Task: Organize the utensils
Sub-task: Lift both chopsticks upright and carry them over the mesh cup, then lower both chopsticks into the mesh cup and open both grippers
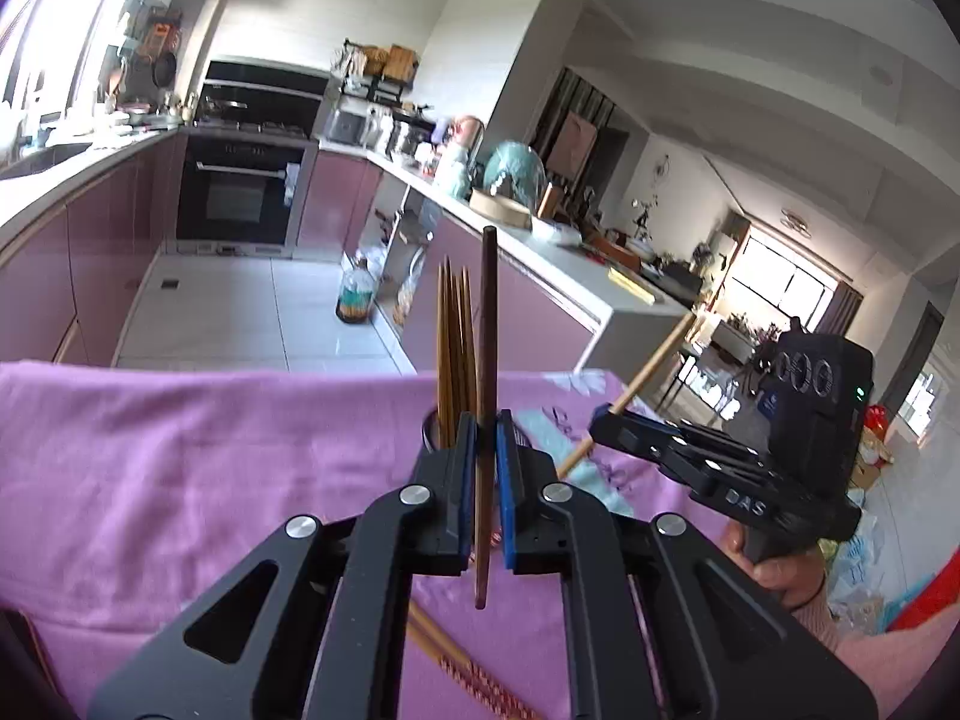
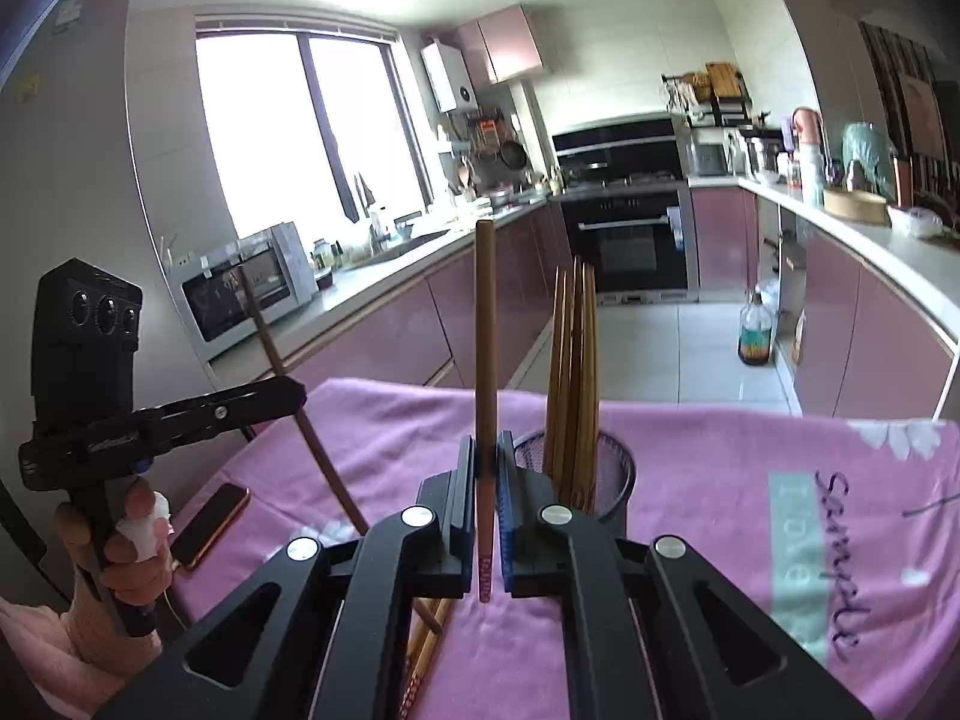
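Observation:
My left gripper (image 1: pixel 486 429) is shut on a dark brown chopstick (image 1: pixel 487 312) that stands upright between its pads. Just behind it is a black mesh holder (image 2: pixel 618 474) with several bamboo chopsticks (image 1: pixel 453 348) standing in it. My right gripper (image 2: pixel 487 450) is shut on a light wooden chopstick (image 2: pixel 485 324), also upright, left of the holder. Each view shows the other gripper raised above the cloth: the right gripper (image 1: pixel 597 420) with its slanted light chopstick (image 1: pixel 651 363), the left gripper (image 2: pixel 297 393) with the dark chopstick (image 2: pixel 327 462). Loose chopsticks (image 1: pixel 456 660) lie on the cloth under both grippers.
A pink cloth (image 2: pixel 690 456) covers the table. A phone (image 2: pixel 210 525) lies on it near the left edge, beside the hand (image 2: pixel 129 546) holding the left gripper. Beyond the table are a tiled floor, pink kitchen cabinets and a bottle (image 2: pixel 756 330) on the floor.

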### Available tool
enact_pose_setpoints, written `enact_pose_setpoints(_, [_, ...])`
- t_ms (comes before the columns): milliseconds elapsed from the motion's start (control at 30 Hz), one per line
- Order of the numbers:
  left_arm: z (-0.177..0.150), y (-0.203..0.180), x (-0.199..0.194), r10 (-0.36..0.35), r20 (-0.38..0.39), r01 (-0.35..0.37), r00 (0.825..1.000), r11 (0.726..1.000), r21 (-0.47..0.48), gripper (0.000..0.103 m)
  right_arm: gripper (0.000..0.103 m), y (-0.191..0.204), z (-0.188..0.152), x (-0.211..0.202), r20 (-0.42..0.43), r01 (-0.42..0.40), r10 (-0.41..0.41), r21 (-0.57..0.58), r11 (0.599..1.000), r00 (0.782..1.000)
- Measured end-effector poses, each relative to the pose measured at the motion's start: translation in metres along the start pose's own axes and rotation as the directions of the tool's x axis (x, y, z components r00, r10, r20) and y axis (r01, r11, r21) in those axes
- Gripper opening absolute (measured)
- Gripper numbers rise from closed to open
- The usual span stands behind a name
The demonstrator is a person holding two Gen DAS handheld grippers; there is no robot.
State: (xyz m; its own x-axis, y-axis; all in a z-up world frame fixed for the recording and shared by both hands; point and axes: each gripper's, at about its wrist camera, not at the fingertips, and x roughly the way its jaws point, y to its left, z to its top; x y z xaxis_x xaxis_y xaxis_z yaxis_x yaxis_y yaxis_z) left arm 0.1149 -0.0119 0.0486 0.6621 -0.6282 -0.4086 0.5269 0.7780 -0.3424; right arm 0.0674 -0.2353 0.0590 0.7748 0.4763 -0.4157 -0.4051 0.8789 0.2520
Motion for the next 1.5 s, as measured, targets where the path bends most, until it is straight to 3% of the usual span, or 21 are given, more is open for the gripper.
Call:
enact_pose_setpoints(400, [0.048,-0.028,0.001,0.002,0.084,-0.008,0.996,0.998,0.069,0.007,0.005,-0.007,0.035,-0.023,0.118,0.050,-0.046,-0.036,0.998,0.992])
enact_pose_setpoints(667, [0.069,-0.041,0.013,0.027,0.109,-0.038,0.994,0.994,0.101,0.007,0.005,-0.017,0.044,-0.014,0.138,0.080,-0.075,-0.030,0.996,0.988])
enact_pose_setpoints(933, [0.062,-0.035,0.054,0.081,-0.004,-0.080,0.997,0.990,0.118,0.007,0.005,-0.024,0.034,0.022,0.026,0.096,-0.095,-0.015,0.995,0.995])
enact_pose_setpoints(1067, [0.050,-0.033,0.078,0.103,-0.119,-0.083,0.988,0.984,0.160,0.007,0.005,-0.030,0.026,0.042,-0.066,0.112,-0.112,-0.009,0.994,0.992])
enact_pose_setpoints(1167, [0.045,-0.032,0.091,0.132,-0.164,-0.100,0.978,0.976,0.192,0.007,0.005,-0.033,0.020,0.057,-0.132,0.119,-0.119,-0.007,0.993,0.984])
enact_pose_setpoints(1500, [0.045,-0.019,0.114,0.162,-0.206,-0.121,0.965,0.973,0.196,0.008,0.006,-0.044,0.016,0.079,-0.171,0.152,-0.146,0.021,0.988,0.974])
